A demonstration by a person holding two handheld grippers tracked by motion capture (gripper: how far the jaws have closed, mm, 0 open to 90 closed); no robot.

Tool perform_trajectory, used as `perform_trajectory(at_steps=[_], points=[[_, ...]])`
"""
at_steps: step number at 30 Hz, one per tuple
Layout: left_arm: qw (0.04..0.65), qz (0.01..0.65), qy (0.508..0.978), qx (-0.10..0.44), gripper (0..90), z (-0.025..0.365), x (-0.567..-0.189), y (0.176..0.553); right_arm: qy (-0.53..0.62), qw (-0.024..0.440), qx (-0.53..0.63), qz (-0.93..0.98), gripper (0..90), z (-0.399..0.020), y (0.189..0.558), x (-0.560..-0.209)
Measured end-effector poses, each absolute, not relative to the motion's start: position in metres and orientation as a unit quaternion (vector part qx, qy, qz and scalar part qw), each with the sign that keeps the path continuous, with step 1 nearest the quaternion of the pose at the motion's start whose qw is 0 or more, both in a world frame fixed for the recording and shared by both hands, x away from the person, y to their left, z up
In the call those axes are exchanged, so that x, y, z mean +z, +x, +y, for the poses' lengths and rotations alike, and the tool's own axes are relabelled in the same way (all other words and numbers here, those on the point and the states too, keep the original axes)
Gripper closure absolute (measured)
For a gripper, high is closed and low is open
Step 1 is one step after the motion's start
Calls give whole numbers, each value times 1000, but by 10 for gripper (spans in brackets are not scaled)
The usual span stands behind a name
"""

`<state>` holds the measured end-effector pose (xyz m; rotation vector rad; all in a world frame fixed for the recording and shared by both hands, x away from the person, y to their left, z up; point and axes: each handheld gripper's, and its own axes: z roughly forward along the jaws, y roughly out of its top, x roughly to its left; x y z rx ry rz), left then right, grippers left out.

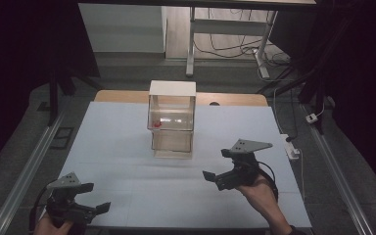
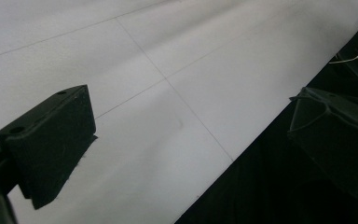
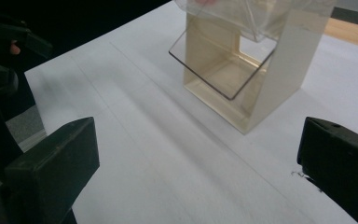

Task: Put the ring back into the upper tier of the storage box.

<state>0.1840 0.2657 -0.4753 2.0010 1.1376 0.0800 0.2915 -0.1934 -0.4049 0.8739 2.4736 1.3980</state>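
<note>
A small cream cabinet (image 1: 172, 120) with two clear drawers stands mid-table, and a small red thing (image 1: 156, 124) lies in its upper drawer. In the right gripper view the cabinet (image 3: 279, 70) is ahead, its upper clear drawer (image 3: 223, 60) pulled partly out. My right gripper (image 1: 216, 164) hovers right of and nearer than the cabinet, open and holding nothing (image 3: 198, 163). My left gripper (image 1: 97, 197) sits at the table's near left corner, open and holding nothing (image 2: 191, 135), looking across the table's front edge.
A white mat (image 1: 127, 147) covers the table, and a strip of wooden tabletop (image 1: 235, 99) shows behind it. A white power strip (image 1: 292, 147) and cables lie off the right edge. A desk frame (image 1: 191, 44) stands behind. The other hand's gripper (image 3: 0, 46) shows at far left.
</note>
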Motion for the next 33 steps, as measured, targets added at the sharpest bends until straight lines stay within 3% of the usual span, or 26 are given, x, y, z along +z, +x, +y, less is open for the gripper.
perform_trajectory(at_steps=[33], points=[[407, 453, 792, 31, 3, 266, -475, 184, 399, 125, 428, 801, 0, -290, 250, -439]])
